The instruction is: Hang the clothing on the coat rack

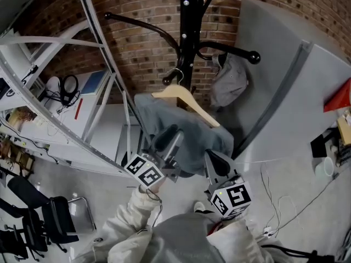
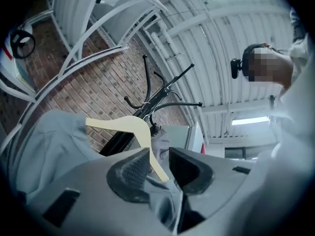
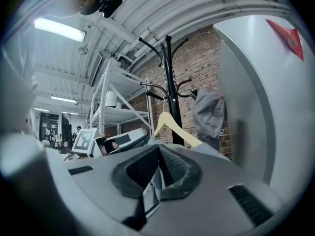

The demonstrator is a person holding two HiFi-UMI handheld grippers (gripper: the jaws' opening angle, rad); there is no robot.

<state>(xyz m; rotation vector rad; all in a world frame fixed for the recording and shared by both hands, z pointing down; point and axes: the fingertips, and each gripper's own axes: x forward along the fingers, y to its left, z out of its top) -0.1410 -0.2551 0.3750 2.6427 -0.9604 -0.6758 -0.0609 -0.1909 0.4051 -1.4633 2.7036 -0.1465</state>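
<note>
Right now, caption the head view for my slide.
Left hand-held gripper and right hand-held gripper at a garment on a hanger by the rack.

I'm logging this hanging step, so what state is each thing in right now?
Wooden hanger: carrying the grey garment, hook by a coat rack arm; hung or not, unclear.
Grey garment: draped over the hanger.
Other grey cloth: hanging on the rack.
Left gripper: jaws apart, hanger arm between them.
Right gripper: jaws shut on the grey garment.
</note>
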